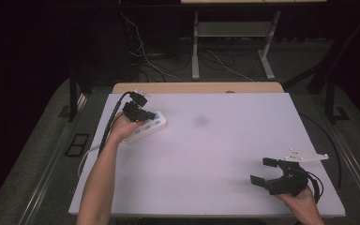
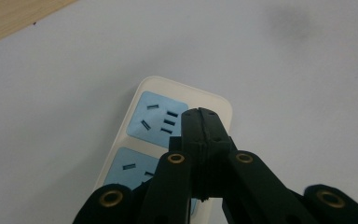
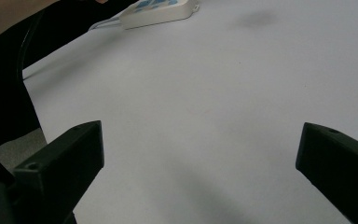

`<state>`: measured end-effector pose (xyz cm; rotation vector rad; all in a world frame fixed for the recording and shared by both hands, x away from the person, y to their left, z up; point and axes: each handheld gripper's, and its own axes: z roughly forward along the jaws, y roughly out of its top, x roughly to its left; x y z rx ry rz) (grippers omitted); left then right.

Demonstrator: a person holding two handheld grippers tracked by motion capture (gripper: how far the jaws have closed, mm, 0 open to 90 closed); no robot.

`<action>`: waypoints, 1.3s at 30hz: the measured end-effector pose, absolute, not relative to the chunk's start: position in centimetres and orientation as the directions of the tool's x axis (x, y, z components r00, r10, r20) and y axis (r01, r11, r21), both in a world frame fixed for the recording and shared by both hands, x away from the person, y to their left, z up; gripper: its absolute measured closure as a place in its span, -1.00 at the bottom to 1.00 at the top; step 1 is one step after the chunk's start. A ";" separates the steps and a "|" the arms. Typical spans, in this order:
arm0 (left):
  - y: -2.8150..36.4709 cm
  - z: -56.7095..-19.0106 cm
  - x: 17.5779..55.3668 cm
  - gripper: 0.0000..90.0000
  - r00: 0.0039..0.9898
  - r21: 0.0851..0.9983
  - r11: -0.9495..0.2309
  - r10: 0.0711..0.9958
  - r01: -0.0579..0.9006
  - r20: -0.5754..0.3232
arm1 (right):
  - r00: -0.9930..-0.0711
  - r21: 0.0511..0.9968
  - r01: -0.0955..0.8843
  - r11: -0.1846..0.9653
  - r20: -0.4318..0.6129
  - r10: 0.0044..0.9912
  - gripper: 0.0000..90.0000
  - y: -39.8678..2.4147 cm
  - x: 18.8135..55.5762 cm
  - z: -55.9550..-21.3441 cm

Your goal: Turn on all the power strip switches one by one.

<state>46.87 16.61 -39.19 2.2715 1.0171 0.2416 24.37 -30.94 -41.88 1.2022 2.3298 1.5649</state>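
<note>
**Closed left gripper over the power strip, right gripper spread and idle**

The power strip (image 1: 146, 126) lies flat on the white table (image 1: 206, 154), toward its far left part, just short of the wooden edge (image 1: 197, 87) behind. It is white with blue socket panels (two show plainly in the left gripper view), and its rounded end (image 2: 214, 100) points away from the person. Its cord (image 1: 88, 154) leaves the near end and runs off the table's left side.

The left gripper (image 1: 143, 114) is right above the strip, held by the left hand (image 1: 124, 129), whose forearm crosses the strip's near end. Its jaws are pressed together with nothing between them; in the left gripper view the joined tips (image 2: 204, 122) overlap the strip's right side beside the farther socket (image 2: 157, 119). Whether they touch the strip cannot be told.

Well apart from the strip, at the table's near right corner, the right gripper (image 1: 265, 171) sits in the right hand (image 1: 304, 197). Its jaws are spread wide, nothing between them, pointing across bare table toward the strip (image 3: 156, 11). A faint grey smudge (image 1: 200, 121) marks the table to the strip's right.
</note>
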 end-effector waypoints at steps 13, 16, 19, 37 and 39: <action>15.9 -40.0 47.1 0.99 0.694 0.610 -0.511 0.715 0.605 -0.089 | -0.688 0.814 0.556 0.166 0.339 0.642 -0.98 -30.8 24.4 -41.9; 15.7 -40.1 47.2 0.99 0.696 0.608 -0.515 0.713 0.604 -0.088 | -0.689 0.814 0.556 0.169 0.337 0.642 -0.98 -30.8 24.5 -41.9; 15.5 -40.3 47.2 0.99 0.701 0.603 -0.525 0.709 0.600 -0.079 | -0.690 0.814 0.556 0.169 0.337 0.641 -0.98 -30.8 24.5 -41.9; 15.3 -40.8 47.3 0.99 0.698 0.604 -0.517 0.710 0.606 -0.092 | -0.692 0.811 0.558 0.176 0.337 0.639 -0.98 -30.7 24.5 -42.0; 15.5 -40.8 47.4 1.00 0.698 0.605 -0.512 0.709 0.609 -0.102 | -0.693 0.811 0.557 0.178 0.336 0.638 -0.98 -30.7 24.5 -42.0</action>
